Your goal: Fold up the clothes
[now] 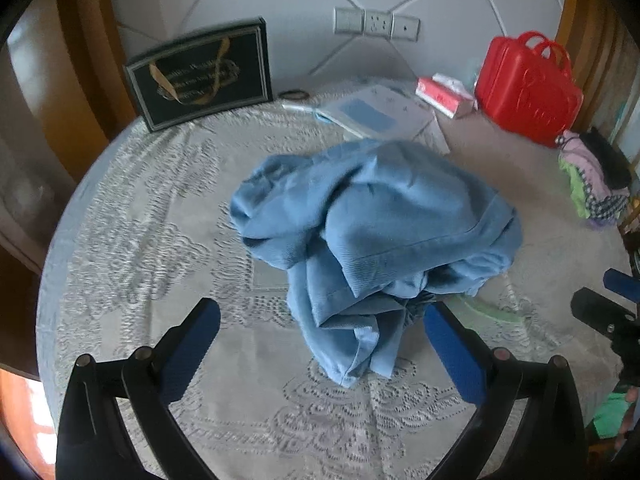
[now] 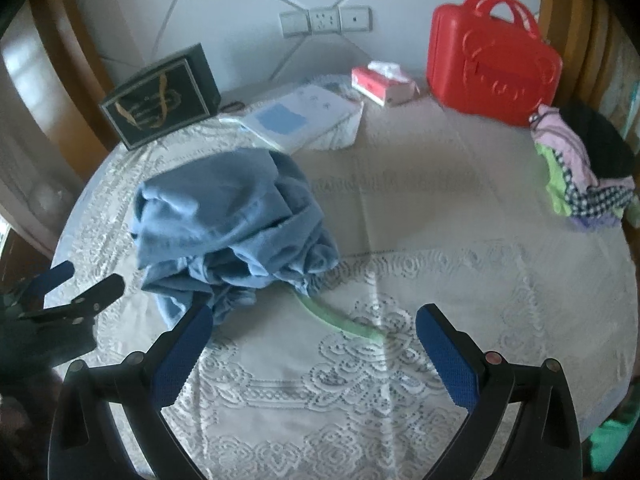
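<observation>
A crumpled blue garment lies in a heap on the lace-covered table; in the right wrist view the same blue garment is left of centre. My left gripper is open, its blue-padded fingers straddling the near end of the heap without closing on it. My right gripper is open too, just right of the heap over bare lace and a green strip. Each gripper shows at the edge of the other's view: the right gripper and the left gripper.
At the back stand a dark box with gold ribbon, a white and blue packet, a red and white tissue box and a red plastic case. A pile of other clothes lies at the right edge. Wall sockets are behind.
</observation>
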`<state>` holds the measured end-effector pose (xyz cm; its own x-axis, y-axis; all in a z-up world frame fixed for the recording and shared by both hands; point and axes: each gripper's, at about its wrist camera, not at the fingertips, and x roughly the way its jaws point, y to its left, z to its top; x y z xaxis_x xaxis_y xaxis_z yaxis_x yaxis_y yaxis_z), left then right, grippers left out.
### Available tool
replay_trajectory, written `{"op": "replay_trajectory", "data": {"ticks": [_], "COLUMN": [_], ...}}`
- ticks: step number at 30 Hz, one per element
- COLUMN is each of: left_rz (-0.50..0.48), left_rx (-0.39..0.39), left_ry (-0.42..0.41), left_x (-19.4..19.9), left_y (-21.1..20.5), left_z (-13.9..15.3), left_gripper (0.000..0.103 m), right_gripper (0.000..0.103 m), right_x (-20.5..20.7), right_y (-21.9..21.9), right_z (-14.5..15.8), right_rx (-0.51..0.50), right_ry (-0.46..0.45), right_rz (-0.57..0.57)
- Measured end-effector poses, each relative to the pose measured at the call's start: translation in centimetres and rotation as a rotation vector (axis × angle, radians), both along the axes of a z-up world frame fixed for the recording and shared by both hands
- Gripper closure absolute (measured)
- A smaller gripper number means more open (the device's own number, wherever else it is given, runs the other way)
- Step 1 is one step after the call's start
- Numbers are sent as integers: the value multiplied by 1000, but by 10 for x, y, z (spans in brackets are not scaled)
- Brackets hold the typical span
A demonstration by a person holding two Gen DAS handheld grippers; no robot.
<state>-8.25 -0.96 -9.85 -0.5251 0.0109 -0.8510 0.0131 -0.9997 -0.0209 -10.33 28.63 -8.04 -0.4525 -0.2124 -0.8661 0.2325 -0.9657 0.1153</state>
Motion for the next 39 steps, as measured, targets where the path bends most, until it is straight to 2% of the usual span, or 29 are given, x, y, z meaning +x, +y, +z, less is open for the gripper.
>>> {"op": "replay_trajectory", "data": {"ticks": [5,6,7,9,11,12,14,17,21,23,24,25,26,27,28,31,32,35,37,38,39], "left_rz": [-14,-16,-18,-25,-27,-11,23,124,231,269,287,307,332,354,370,351,331,275,228,217,206], "left_rx": [-17,-26,-34,-24,-1,0,-1,-26,-60,-55,-52,-55,-75,-97,-112,-59,-11,94,147,166,184], "left_ry": [-14,-15,-15,-25,-38,-20,16,55,76,54,49,47,53,64,70,38,10,-60,-103,-120,-138], "left_x": [-25,-31,-38,-51,-64,-68,-75,-87,-100,-100,-98,-96,-92,-87,-83,-76,-73,-66,-61,-60,-59], "left_y": [10,12,14,12,8,3,-9,-42,-87,-112,-121,-131,-142,-154,-165,-191,-196,-194,-182,-174,-167], "left_z": [-30,-36,-42,-49,-53,-48,-37,-16,1,1,2,3,7,12,16,20,18,5,-9,-17,-24], "left_gripper": [0,1,8,69,80,85,87,87,87,87,87,87,87,87,87,87,87,87,87,86,79], "right_gripper": [0,0,0,0,0,0,0,0,2,19,33,35,48,82,92,92,92,84,61,55,40], "right_x": [-15,-18,-21,-27,-33,-36,-42,-53,-75,-91,-98,-105,-111,-116,-121,-139,-145,-156,-148,-143,-139], "right_y": [-1,-2,-2,-4,-5,-5,-9,-18,-39,-49,-52,-54,-55,-55,-55,-42,-36,-19,-12,-9,-5], "right_z": [-23,-28,-32,-41,-50,-55,-64,-78,-102,-115,-120,-123,-120,-113,-106,-68,-56,-31,-28,-26,-24], "right_rx": [8,5,-1,-14,-27,-34,-51,-82,-63,-44,-43,-43,-27,0,27,75,88,104,51,24,-3], "right_ry": [-54,-66,-78,-102,-126,-137,-158,-186,-194,-191,-192,-188,-166,-131,-97,22,56,87,63,51,39], "right_rz": [5,7,10,17,23,27,34,51,75,83,87,90,88,83,77,38,18,-20,-14,-10,-7]}}
